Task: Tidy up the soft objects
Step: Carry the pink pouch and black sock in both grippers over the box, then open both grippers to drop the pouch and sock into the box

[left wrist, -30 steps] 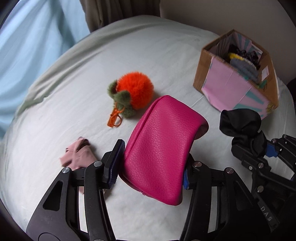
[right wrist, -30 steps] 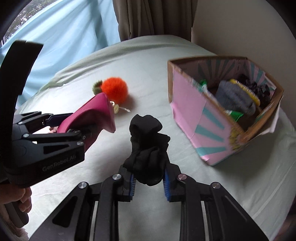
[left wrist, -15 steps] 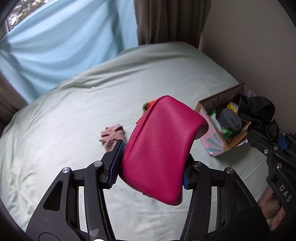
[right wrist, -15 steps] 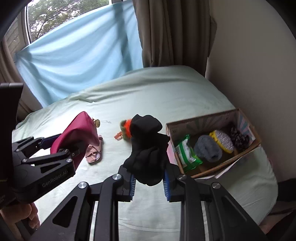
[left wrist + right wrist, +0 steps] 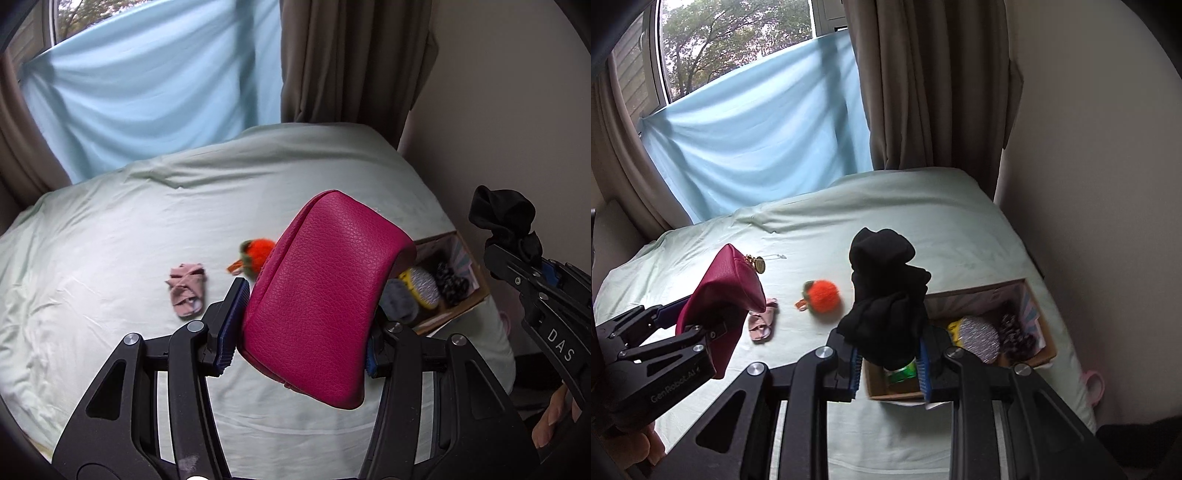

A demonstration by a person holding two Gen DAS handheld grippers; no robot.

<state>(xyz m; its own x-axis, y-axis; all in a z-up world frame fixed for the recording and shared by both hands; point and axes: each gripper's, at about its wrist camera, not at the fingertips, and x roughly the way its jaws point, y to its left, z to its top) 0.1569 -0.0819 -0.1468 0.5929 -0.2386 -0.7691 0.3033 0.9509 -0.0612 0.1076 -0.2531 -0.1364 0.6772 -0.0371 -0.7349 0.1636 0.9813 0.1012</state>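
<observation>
Gripping a magenta leather pouch (image 5: 325, 302), the left gripper (image 5: 299, 328) hangs above the bed (image 5: 110, 258); the right gripper (image 5: 888, 363) pinches black socks (image 5: 886, 295) over the cardboard box (image 5: 1047, 347).

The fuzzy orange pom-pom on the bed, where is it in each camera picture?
Left wrist view: the fuzzy orange pom-pom lies mid-picture on the bed, half hidden behind the pink leather pouch.
Right wrist view: it lies mid-picture, left of the black sock bundle.
Shared landmark: the small pink cloth to its left.
</observation>
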